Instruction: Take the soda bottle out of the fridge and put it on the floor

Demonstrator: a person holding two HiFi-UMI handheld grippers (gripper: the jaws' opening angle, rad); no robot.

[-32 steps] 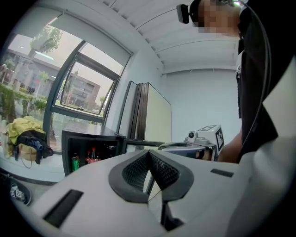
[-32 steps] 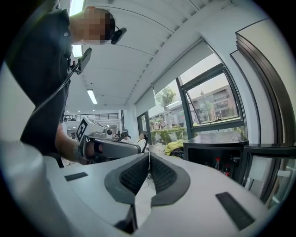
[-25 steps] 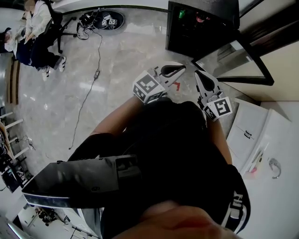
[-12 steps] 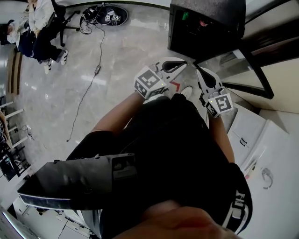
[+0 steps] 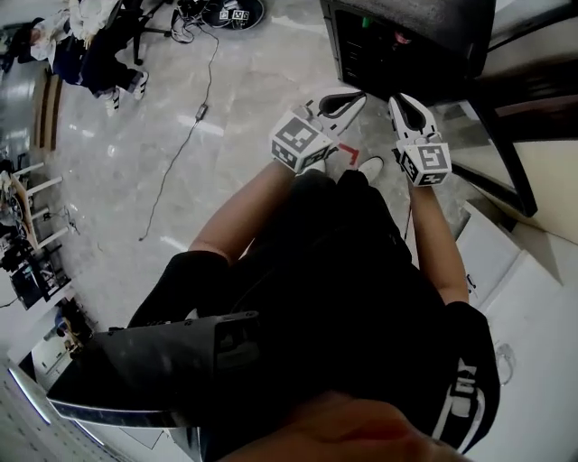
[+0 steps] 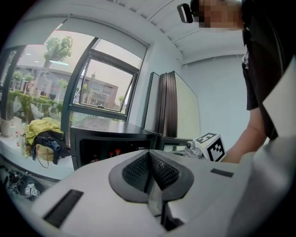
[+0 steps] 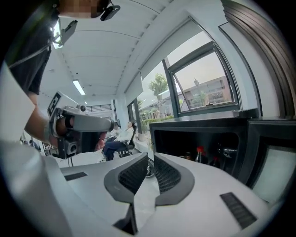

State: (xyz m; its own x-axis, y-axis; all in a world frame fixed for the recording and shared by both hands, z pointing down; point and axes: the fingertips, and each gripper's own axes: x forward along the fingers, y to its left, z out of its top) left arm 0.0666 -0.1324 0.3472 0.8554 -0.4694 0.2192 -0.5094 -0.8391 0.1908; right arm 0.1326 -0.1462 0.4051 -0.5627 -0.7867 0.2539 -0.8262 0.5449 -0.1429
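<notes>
The fridge [image 5: 397, 50] stands far right, its door [image 5: 506, 135] swung open to the right and bottles [image 7: 200, 156] inside. Just short of its opening, the left gripper [image 5: 348, 101] lies beside the right gripper [image 5: 402, 106]. A seated person [image 5: 90, 41] is far left.

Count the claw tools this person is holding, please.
2: the left gripper at the head view's left, the right gripper beside it, both facing the fridge.

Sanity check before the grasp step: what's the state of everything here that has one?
fridge: open, interior exposed.
fridge door: swung wide open.
red-capped bottle: upright inside the fridge, not gripped.
left gripper: shut, nothing between the jaws.
right gripper: shut, nothing between the jaws.
</notes>
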